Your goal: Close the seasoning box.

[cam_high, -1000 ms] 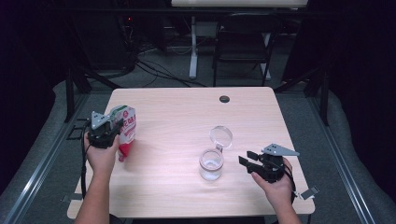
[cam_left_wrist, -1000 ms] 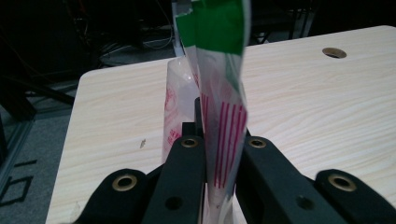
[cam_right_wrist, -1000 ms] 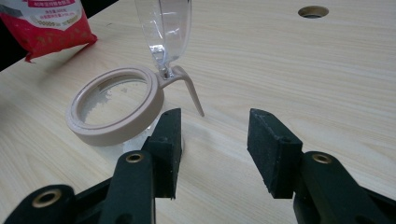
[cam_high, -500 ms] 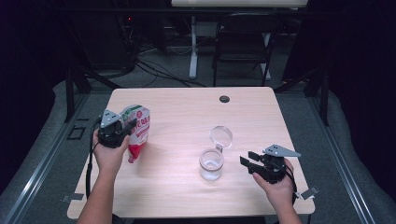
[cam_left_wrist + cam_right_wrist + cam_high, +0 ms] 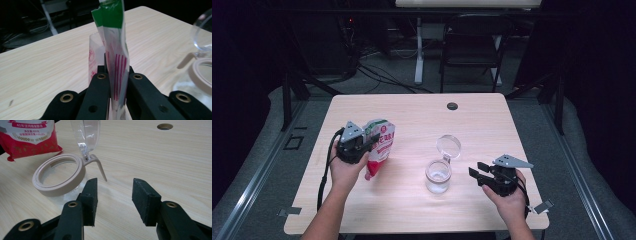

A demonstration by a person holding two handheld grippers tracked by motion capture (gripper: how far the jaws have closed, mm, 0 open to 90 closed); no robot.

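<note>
Your left gripper [image 5: 362, 145] squeezes a red and white food pouch [image 5: 379, 145] tight between its fingers [image 5: 100, 95]. You hold the pouch up over the left part of the wooden surface [image 5: 412, 205]. A clear glass jar [image 5: 438, 175] with a tan ring and its lid flipped open stands near the middle. Your right gripper [image 5: 479, 170] rests just beside the jar, its fingers [image 5: 91, 195] spread apart and holding nothing.
</note>
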